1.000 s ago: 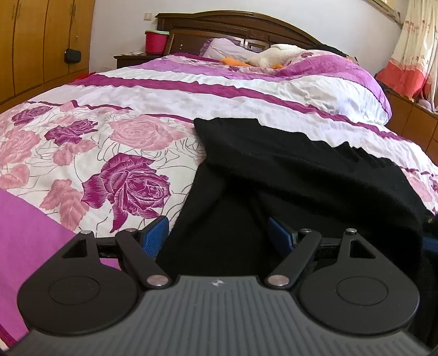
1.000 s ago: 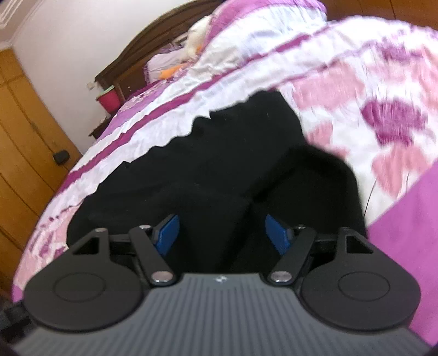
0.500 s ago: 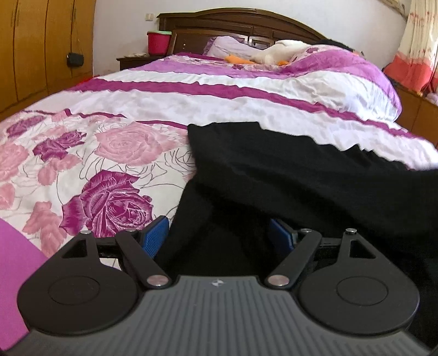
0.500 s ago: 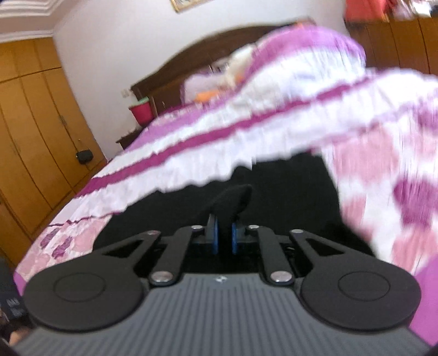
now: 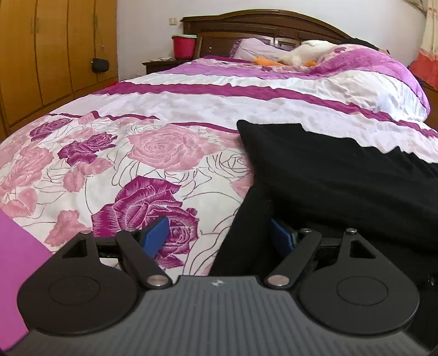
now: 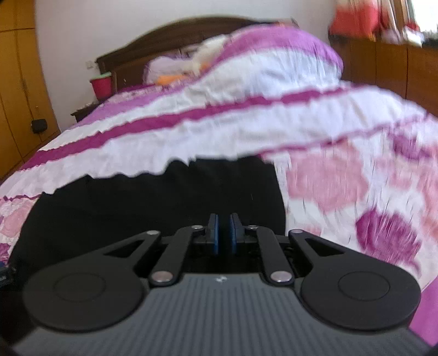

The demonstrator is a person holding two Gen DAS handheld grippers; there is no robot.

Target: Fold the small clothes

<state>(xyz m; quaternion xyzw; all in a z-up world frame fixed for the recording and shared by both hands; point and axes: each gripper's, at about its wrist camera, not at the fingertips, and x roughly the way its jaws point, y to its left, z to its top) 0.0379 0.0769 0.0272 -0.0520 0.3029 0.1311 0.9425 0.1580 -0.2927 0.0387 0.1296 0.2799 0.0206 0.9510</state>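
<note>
Right wrist view: black garment (image 6: 153,208) motion-blurred.

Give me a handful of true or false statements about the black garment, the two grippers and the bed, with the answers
1. The left gripper is wide open. True.
2. The right gripper is wide open. False: its blue pads stand close together, nearly shut; whether cloth sits between them cannot be told.
3. The black garment lies on a floral bedspread. True.
4. The garment is white. False: it is black.
5. A red bucket stands near the headboard. True.
</note>
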